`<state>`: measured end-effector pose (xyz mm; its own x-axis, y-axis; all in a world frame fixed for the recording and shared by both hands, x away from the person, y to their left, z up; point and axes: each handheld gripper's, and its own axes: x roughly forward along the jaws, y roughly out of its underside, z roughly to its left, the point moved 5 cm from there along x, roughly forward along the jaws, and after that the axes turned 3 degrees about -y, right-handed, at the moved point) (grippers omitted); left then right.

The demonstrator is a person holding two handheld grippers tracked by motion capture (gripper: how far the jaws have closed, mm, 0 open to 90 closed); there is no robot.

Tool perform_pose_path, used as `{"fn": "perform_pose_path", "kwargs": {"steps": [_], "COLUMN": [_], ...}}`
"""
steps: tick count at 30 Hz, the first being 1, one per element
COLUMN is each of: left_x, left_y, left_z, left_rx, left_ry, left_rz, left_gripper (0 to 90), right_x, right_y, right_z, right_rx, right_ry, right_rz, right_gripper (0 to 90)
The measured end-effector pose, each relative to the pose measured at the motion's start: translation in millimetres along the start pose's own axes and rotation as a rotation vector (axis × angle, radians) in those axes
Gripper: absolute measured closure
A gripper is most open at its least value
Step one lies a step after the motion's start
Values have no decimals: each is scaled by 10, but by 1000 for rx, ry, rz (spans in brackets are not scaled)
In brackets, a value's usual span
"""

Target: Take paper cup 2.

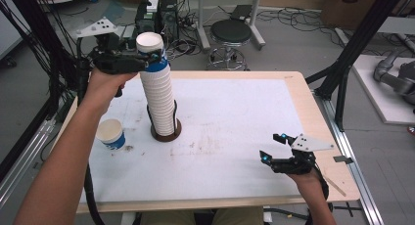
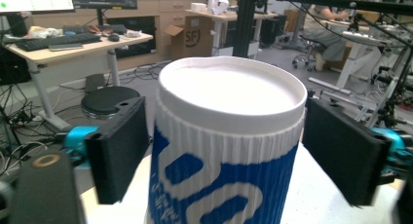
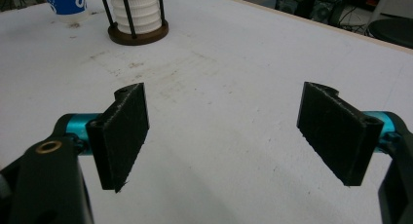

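One blue-and-white ribbed paper cup (image 1: 111, 135) already stands alone on the white table top (image 1: 230, 117), left of the holder. The rest sit in a tall stack of white paper cups (image 1: 157, 95) in the round brown base with black upright rods (image 1: 166, 132).

Left gripper (image 1: 147, 58) is at the stack's top cup (image 2: 226, 151), pads on either side of its rim, a sliver of gap on each side; not clamped yet. Judging from this, one cup is off and the second pull is only starting.

Right gripper (image 1: 275, 146) rests low at the right table edge, jaws wide and empty.

The rods flank only the lower stack, so the top lifts free. Nothing on the table blocks it. A black stool (image 1: 230, 34) and cables sit behind.
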<state>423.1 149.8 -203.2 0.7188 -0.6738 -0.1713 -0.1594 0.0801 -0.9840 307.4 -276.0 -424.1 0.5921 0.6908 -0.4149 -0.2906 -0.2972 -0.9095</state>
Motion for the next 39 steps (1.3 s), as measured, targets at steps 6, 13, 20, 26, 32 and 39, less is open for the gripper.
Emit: {"fn": "perform_pose_path", "kwargs": {"steps": [6,13,20,26,32,39], "left_x": [9,-4,-61,-106,-177,-307], "left_y": [3,-32,-203,-361,-479,-600], "left_z": [28,24,-3,-39,-67,-60], "left_rx": [10,10,14,23,24,19], "left_ry": [0,6,9,3,3,-6], "left_rz": [-2,-24,-59,-84,-117,-158], "left_gripper": [266,272,276,279,281,283], "right_x": [-12,-9,-4,-7,-11,5], "right_y": [6,4,1,0,4,11], "right_z": [-3,4,6,12,7,16], "right_rx": [6,8,5,6,6,8], "right_ry": [0,-2,-4,-6,-6,-10], "right_rz": [0,3,2,3,2,8], "right_gripper": [195,196,197,197,197,197]}}
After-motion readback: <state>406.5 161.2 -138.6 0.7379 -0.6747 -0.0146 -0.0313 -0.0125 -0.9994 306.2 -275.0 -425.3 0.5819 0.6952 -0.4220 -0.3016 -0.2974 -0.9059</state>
